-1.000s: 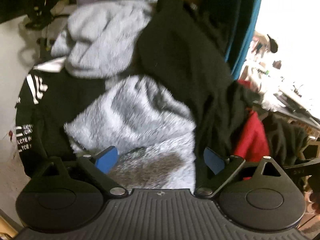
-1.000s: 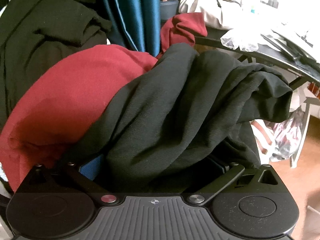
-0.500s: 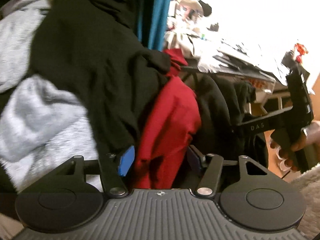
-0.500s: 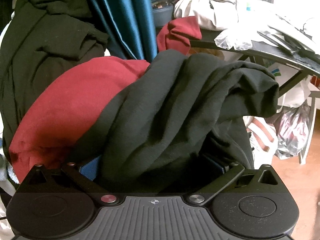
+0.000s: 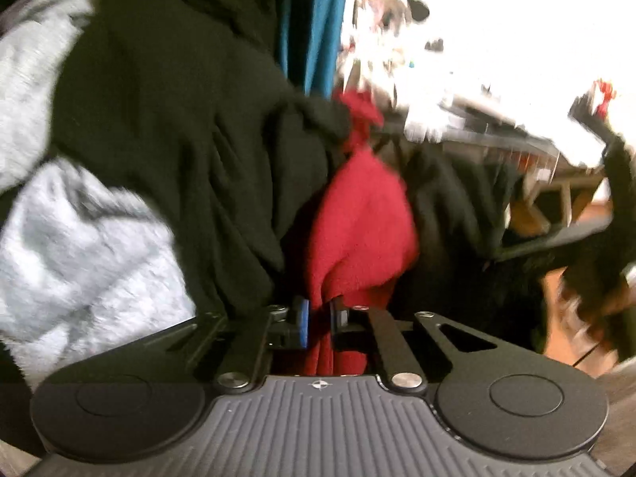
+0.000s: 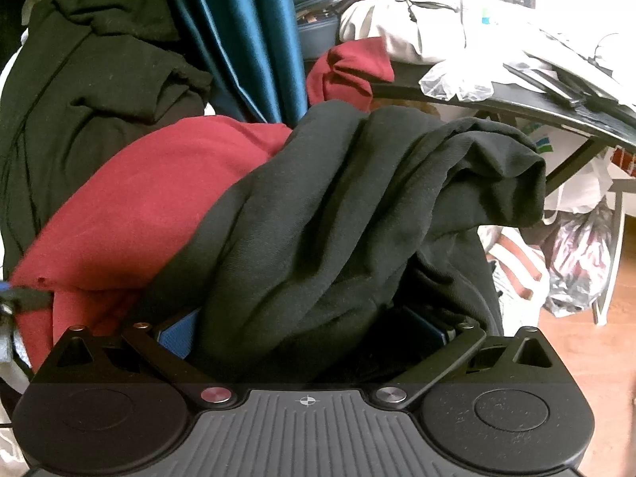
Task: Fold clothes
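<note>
Two tongs, left point(image 5: 318, 318) pinching red garment point(image 5: 357, 214), right point(image 6: 306, 338) spread, half-buried under black garment point(image 6: 357, 218)

Clothes heaped around a hanging curtain point(image 6: 246, 39), with a cluttered table point(image 6: 516, 99) to the curtain's right.

A crumpled garment point(image 6: 99, 79) is piled left of the curtain, and a fleece point(image 5: 79, 238) is seen farther left again. In front of the curtain a sweater point(image 6: 139, 206) is spread, a fold of it pinched in the closed left gripper point(image 5: 318, 318). A bunched garment point(image 6: 357, 218) is draped front right of the curtain, partly on the sweater and over the right gripper point(image 6: 310, 338), whose jaws are set wide apart. Plastic bags point(image 6: 576, 270) are placed under the table.
</note>
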The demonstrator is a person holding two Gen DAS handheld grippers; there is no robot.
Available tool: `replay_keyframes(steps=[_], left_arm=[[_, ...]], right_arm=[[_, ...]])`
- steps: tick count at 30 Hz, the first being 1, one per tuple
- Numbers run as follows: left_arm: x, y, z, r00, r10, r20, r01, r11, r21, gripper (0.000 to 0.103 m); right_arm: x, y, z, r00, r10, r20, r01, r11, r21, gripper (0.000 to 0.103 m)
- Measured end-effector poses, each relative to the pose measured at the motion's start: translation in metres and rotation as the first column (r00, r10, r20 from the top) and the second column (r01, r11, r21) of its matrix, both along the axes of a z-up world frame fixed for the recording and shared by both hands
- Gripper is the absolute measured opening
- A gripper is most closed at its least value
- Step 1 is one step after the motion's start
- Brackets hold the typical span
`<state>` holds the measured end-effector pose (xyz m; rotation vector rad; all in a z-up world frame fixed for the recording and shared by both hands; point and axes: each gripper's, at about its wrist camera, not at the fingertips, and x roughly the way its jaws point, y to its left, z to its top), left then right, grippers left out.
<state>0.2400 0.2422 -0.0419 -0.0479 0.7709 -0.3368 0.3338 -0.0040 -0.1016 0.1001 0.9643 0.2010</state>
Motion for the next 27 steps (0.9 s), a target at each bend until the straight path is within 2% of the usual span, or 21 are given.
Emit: replay_keyframes(steps=[5, 9, 14, 18, 22, 23, 24, 25, 27], left_arm=[[-0.013, 0.008, 0.026, 0.997, 0.043, 0.064, -0.036, 0.994, -0.103, 0.009], [-0.008, 0.011, 0.030, 0.995, 0.074, 0.060, -0.064, 0.986, -0.153, 0.009], [-0.009, 0.012, 0.029, 0.995, 0.082, 0.055, -0.072, 0.985, -0.157, 0.009], [-0.011, 0.011, 0.031, 0.995, 0.079, 0.057, -0.069, 0.986, -0.155, 0.009], [-0.013, 0.009, 0.031, 0.996, 0.075, 0.056, -0.066, 0.986, -0.153, 0.009], [-0.013, 0.008, 0.031, 0.996, 0.076, 0.054, -0.067, 0.986, -0.154, 0.009], [-0.013, 0.008, 0.031, 0.996, 0.077, 0.052, -0.068, 0.985, -0.157, 0.009], [-0.014, 0.009, 0.031, 0.995, 0.081, 0.052, -0.072, 0.984, -0.162, 0.009], [-0.015, 0.011, 0.034, 0.993, 0.095, 0.063, -0.083, 0.981, -0.173, 0.009]], right_arm=[[-0.003, 0.002, 0.021, 0.996, 0.017, 0.083, -0.017, 1.000, -0.009, 0.102], [-0.003, 0.016, 0.033, 0.980, 0.121, 0.158, -0.115, 0.992, -0.046, 0.102], [-0.006, 0.047, 0.033, 0.927, 0.310, 0.208, -0.290, 0.949, -0.124, 0.102], [-0.003, 0.075, 0.026, 0.878, 0.412, 0.241, -0.360, 0.903, -0.234, 0.102], [0.013, 0.081, 0.025, 0.865, 0.439, 0.243, -0.396, 0.894, -0.208, 0.095], [0.018, 0.082, 0.025, 0.862, 0.445, 0.242, -0.405, 0.892, -0.199, 0.086], [0.022, 0.083, 0.025, 0.859, 0.451, 0.242, -0.414, 0.890, -0.190, 0.061], [0.026, 0.085, 0.025, 0.856, 0.457, 0.242, -0.423, 0.888, -0.181, 0.045], [0.031, 0.088, 0.028, 0.851, 0.463, 0.248, -0.433, 0.886, -0.166, 0.024]])
